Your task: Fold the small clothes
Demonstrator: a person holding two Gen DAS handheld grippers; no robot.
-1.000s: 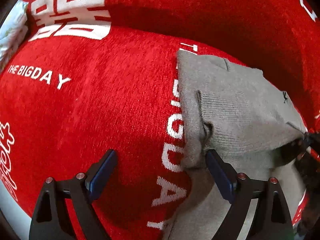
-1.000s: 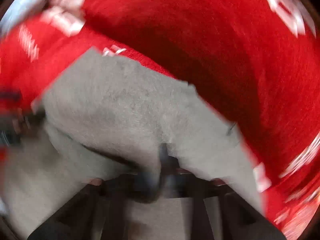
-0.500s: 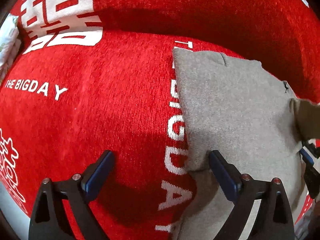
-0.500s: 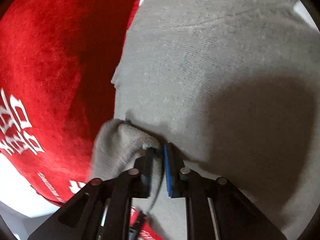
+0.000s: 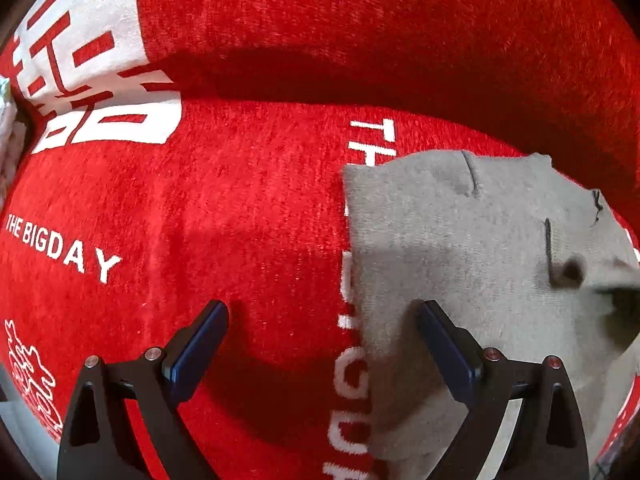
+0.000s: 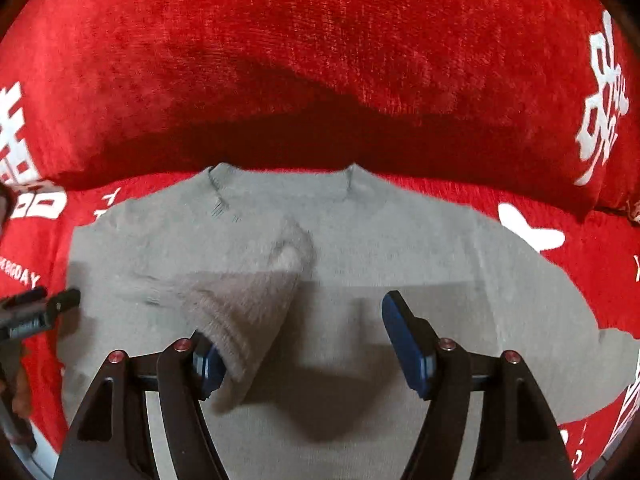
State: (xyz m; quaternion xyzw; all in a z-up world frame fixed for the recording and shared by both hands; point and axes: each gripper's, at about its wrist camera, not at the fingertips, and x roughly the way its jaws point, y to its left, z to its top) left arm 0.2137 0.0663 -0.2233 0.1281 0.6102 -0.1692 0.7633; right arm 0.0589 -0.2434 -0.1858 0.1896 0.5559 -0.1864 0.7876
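Observation:
A small grey knit sweater [image 6: 400,248] lies flat on a red sofa seat, neck toward the backrest. One sleeve [image 6: 248,304] is folded across its body and its cuff drapes against my right gripper's left finger. My right gripper [image 6: 304,344] is open above the sweater's middle. My left gripper [image 5: 320,348] is open and empty, straddling the sweater's left edge [image 5: 440,248], its right finger over the grey cloth. The left gripper's fingers [image 6: 36,312] show at the left edge of the right wrist view.
The red plush sofa cover [image 5: 200,220] carries white lettering "THE BIGDAY" and white characters. The backrest [image 6: 320,60] rises just behind the sweater. A pale patterned cloth [image 5: 6,120] shows at the far left.
My right gripper opened and let go of the sleeve, then pulled back to face the whole sweater. The sleeve now lies across the body. My left gripper stayed open in place.

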